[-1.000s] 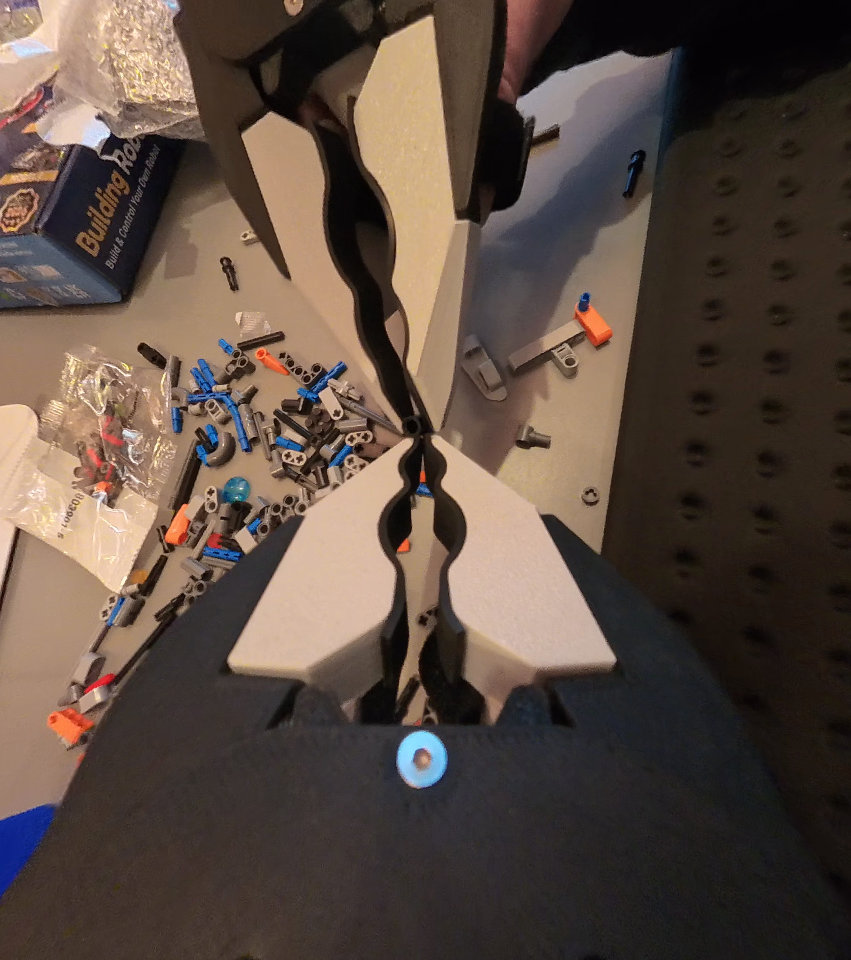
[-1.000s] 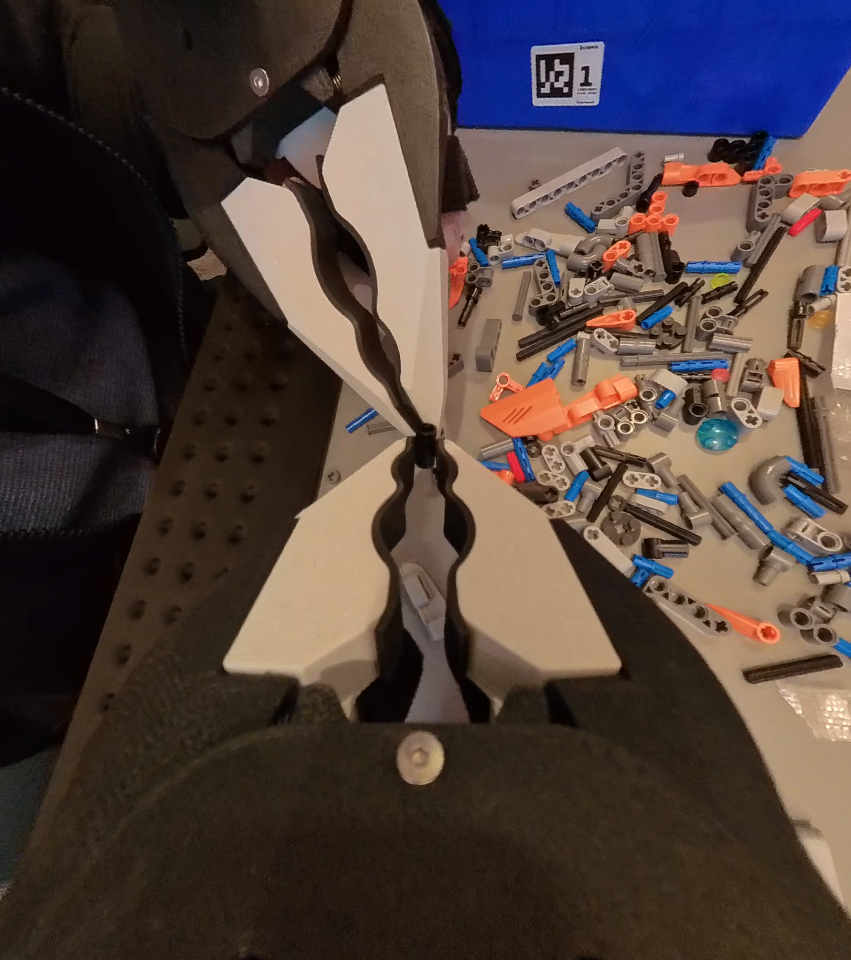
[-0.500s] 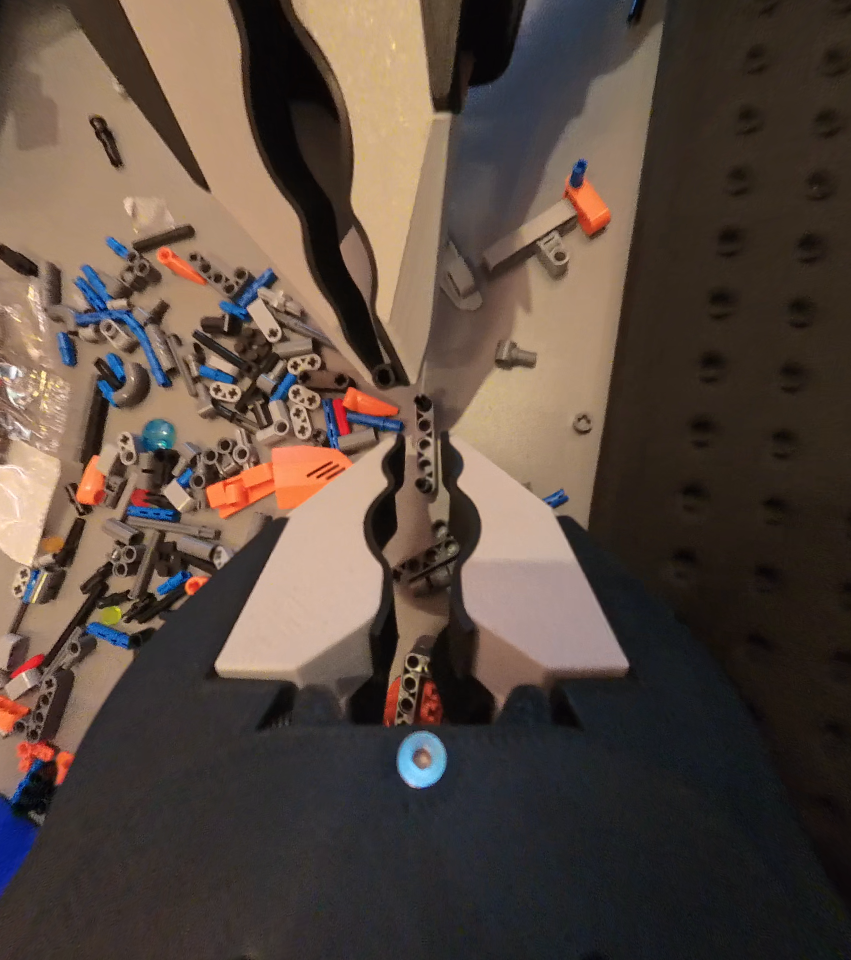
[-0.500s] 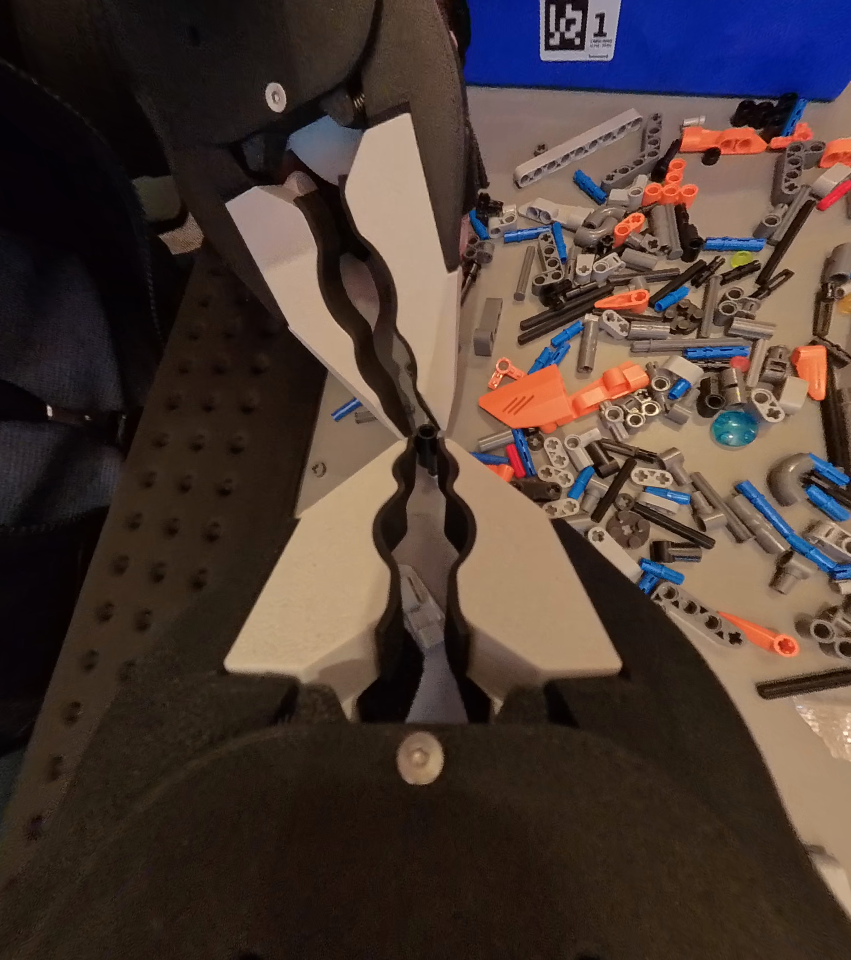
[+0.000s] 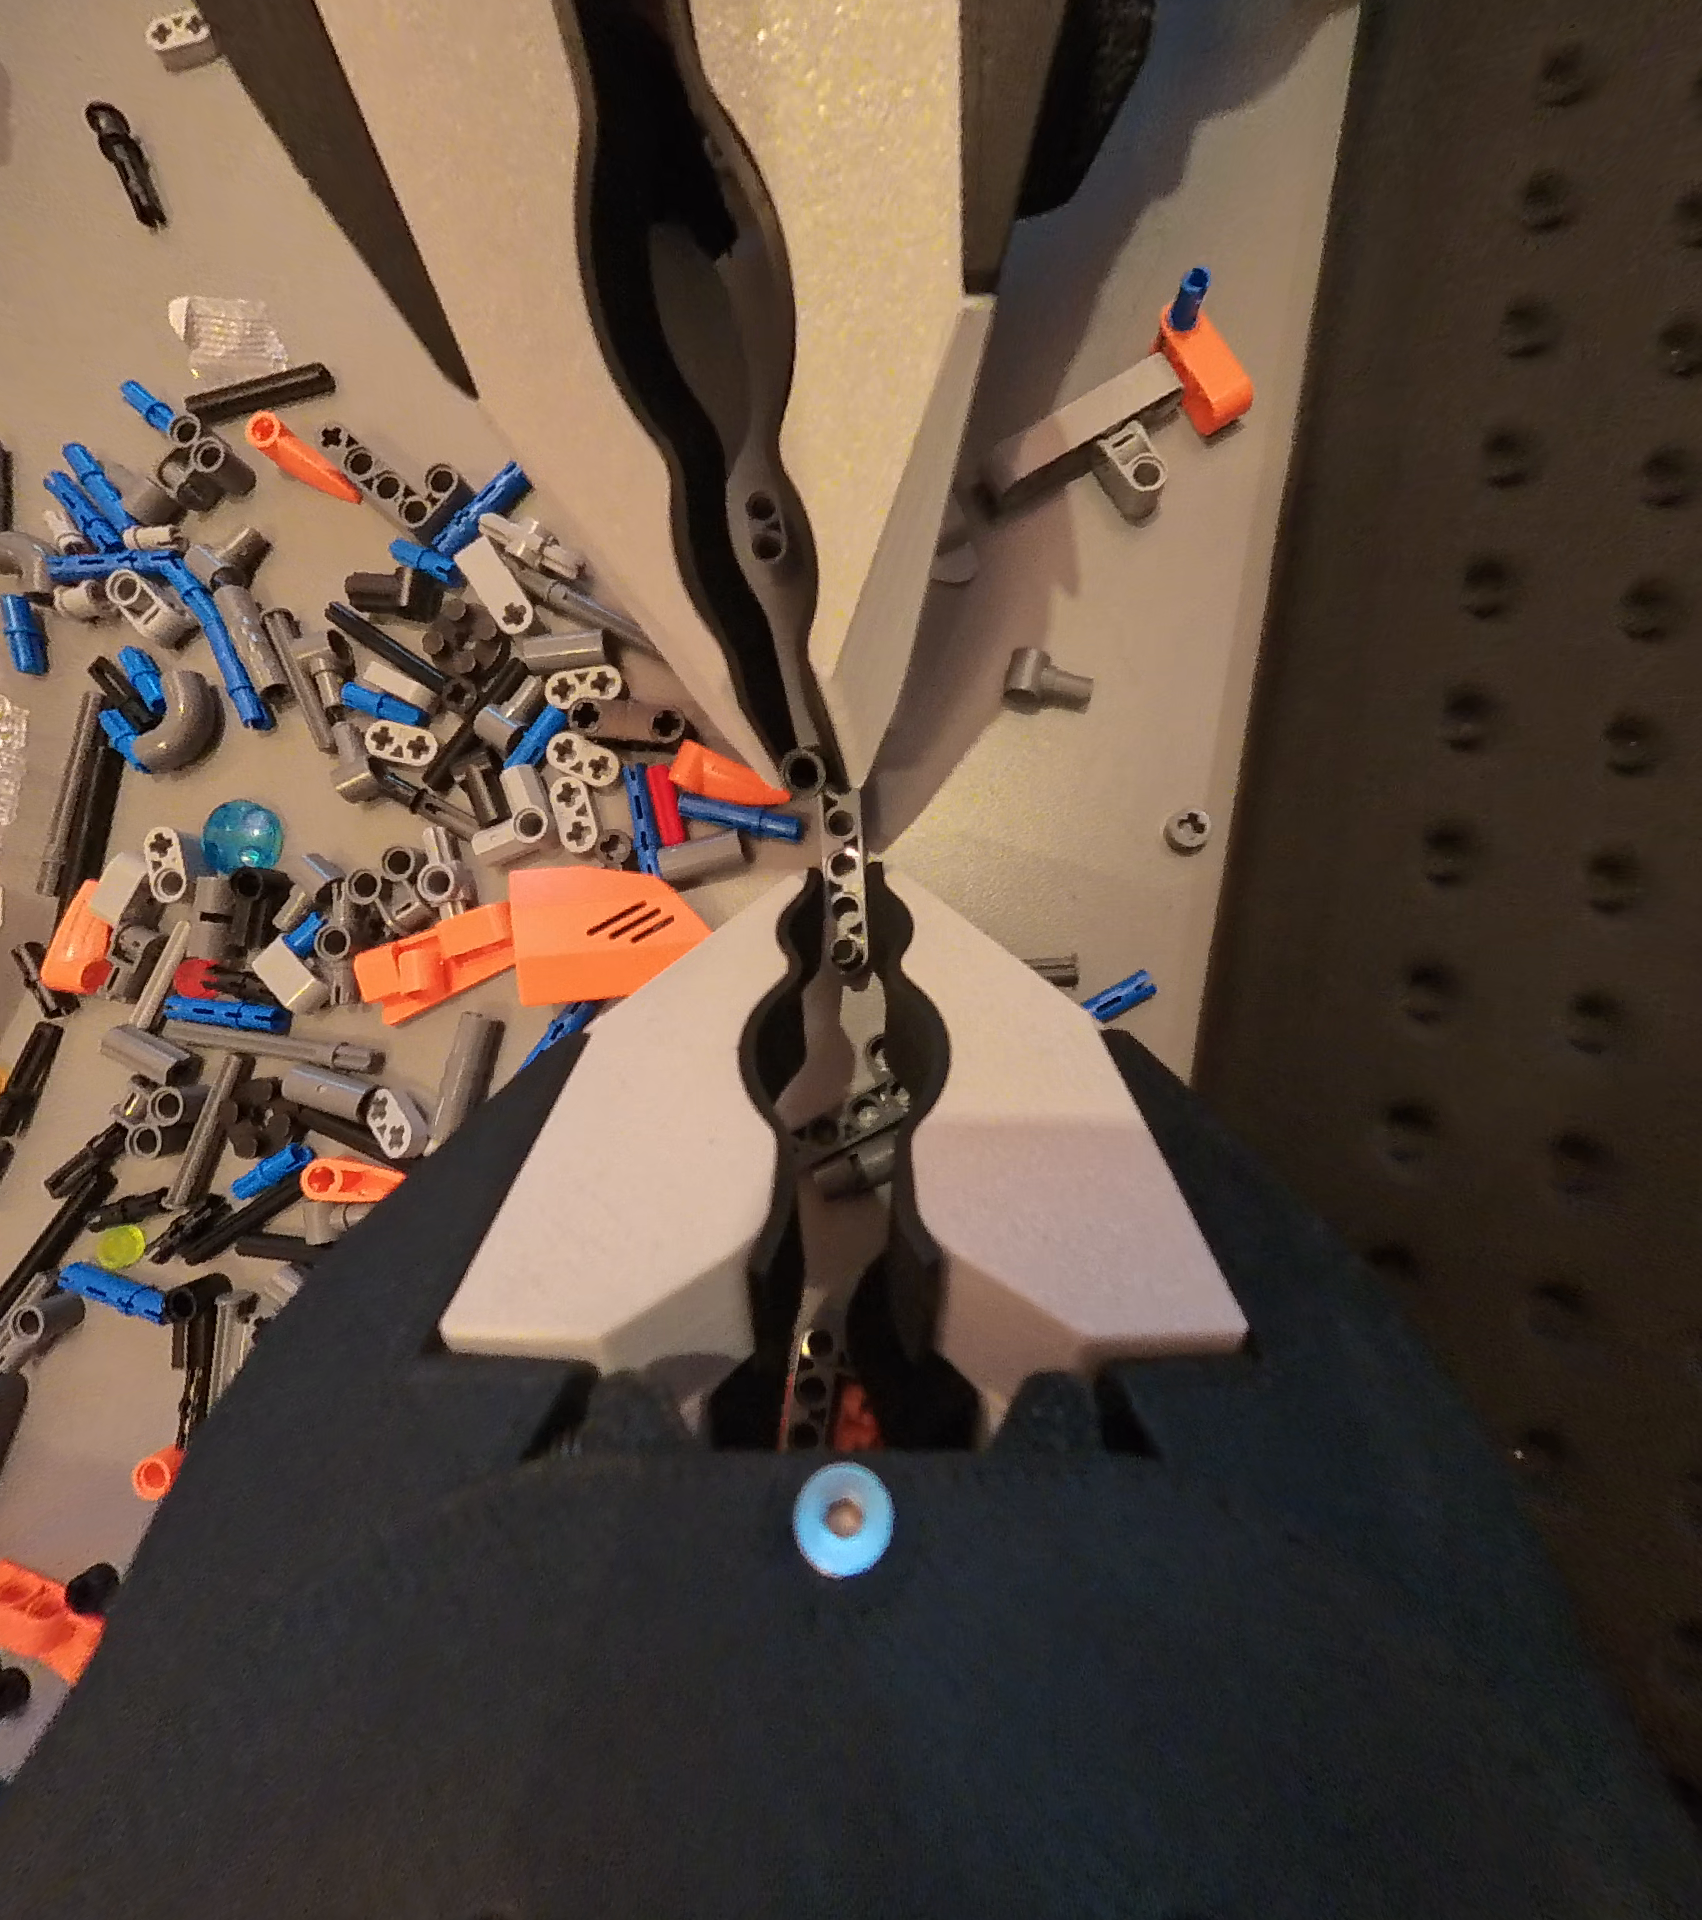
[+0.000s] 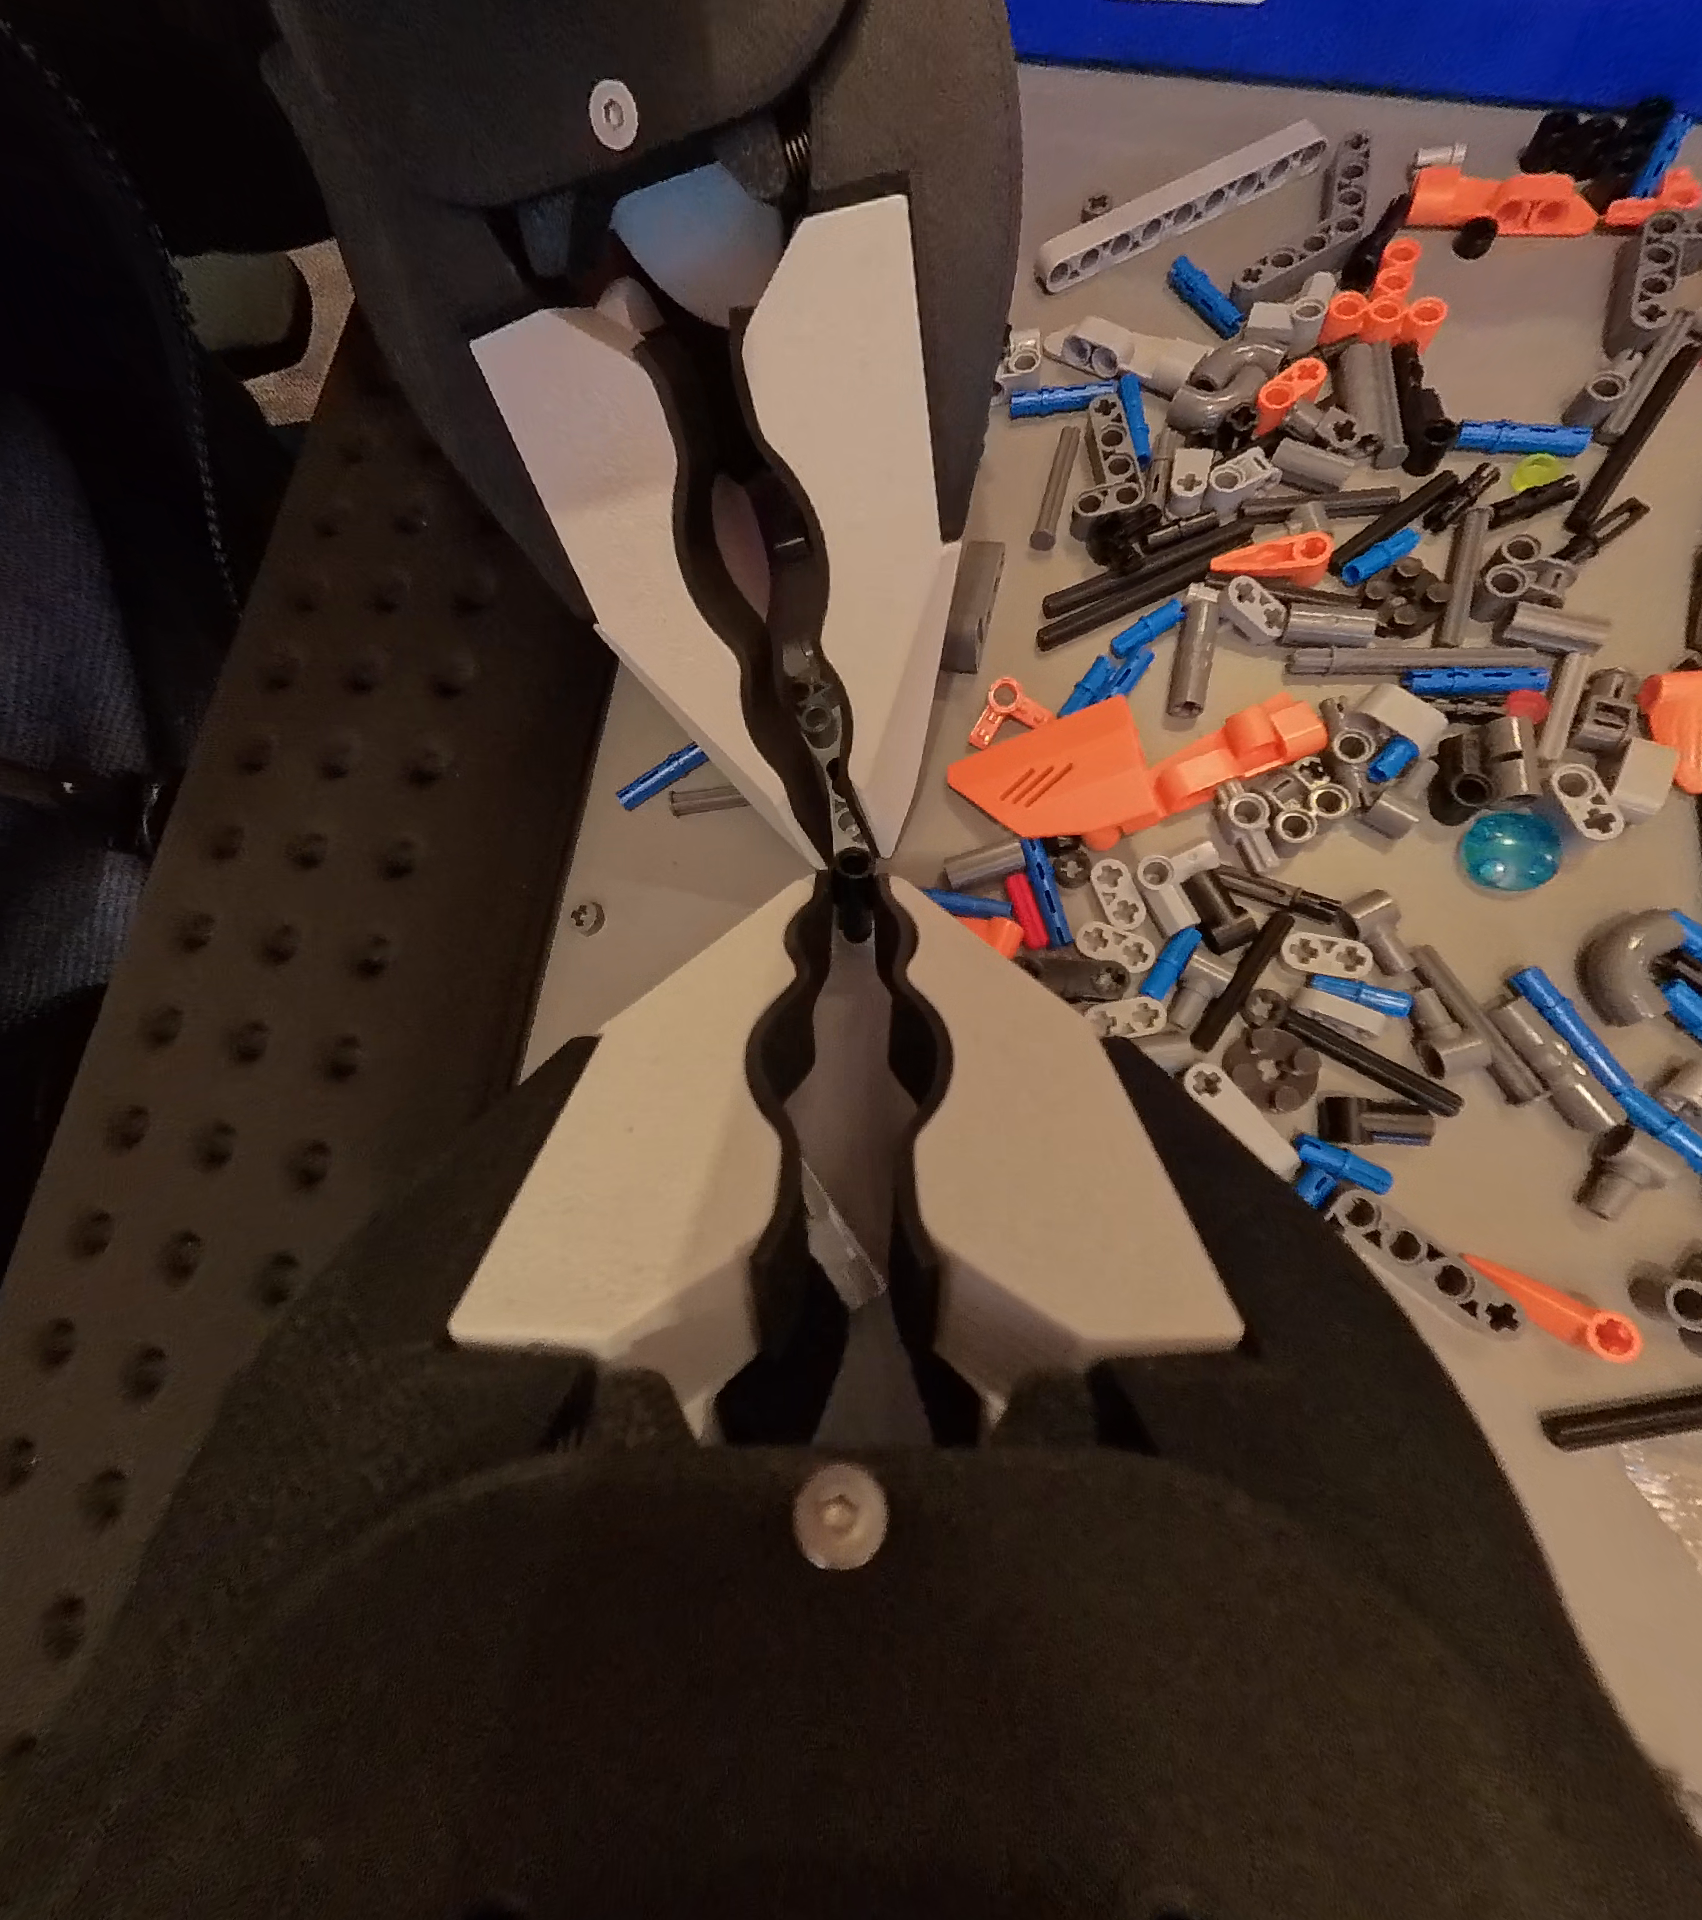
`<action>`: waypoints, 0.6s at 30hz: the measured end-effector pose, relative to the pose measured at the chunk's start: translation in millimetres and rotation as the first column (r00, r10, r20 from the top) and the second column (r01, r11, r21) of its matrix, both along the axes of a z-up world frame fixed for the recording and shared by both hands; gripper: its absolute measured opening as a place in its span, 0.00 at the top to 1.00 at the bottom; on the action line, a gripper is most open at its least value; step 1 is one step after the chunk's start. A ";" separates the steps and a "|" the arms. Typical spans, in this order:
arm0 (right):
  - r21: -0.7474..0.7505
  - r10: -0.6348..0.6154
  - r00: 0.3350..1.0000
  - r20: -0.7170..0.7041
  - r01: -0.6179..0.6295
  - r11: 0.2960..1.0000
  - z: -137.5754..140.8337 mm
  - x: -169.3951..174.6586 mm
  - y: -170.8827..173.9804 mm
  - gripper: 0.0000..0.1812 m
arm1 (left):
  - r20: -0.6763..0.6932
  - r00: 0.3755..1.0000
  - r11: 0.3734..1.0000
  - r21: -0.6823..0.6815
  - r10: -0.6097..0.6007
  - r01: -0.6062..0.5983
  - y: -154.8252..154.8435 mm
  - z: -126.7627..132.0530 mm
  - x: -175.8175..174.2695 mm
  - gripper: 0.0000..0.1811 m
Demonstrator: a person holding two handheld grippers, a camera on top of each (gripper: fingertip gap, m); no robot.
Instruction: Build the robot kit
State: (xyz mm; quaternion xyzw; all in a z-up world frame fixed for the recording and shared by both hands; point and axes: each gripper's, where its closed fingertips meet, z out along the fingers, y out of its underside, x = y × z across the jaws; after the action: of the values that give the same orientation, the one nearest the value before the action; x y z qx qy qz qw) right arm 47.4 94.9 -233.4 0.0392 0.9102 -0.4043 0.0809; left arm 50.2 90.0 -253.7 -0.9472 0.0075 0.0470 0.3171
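Left wrist view: left hand-held gripper (image 5: pixel 842 883) clenched on one dark holed beam (image 5: pixel 845 894). Right hand-held gripper (image 6: pixel 852 902) clenched on one black pin (image 6: pixel 853 894), tip-to-tip with beam. Beside them on table (image 6: pixel 722 873): one orange panel (image 6: pixel 1055 774), one teal ball (image 6: pixel 1512 850), scattered loose parts.

The left gripper (image 5: pixel 842 894), at frame centre, is clamped on a dark grey perforated beam (image 5: pixel 845 896). The right gripper (image 5: pixel 805 764) enters from the top, pinching a black pin (image 5: pixel 803 771) just beside the beam's upper end. Loose building parts (image 5: pixel 338 790) cover the grey table (image 5: pixel 1065 790) at left.
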 end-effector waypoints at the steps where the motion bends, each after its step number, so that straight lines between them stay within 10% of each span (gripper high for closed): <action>1: -0.001 0.001 1.000 0.001 -0.001 1.000 0.1 0.0 0.3 0.97 | 0.002 1.000 1.000 0.002 0.000 0.000 0.0 -0.1 0.0 0.97; 18: -0.002 0.053 0.986 -0.159 -0.054 0.999 -1.2 3.1 5.8 0.97 | 0.051 0.999 1.000 0.026 0.007 -0.008 1.1 -0.8 1.4 0.97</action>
State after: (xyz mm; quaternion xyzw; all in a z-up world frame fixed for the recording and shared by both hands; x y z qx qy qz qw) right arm 50.5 100.7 -234.6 -0.0180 0.9132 -0.4066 0.0191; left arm 51.6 91.1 -254.5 -0.9439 -0.0047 0.0244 0.3293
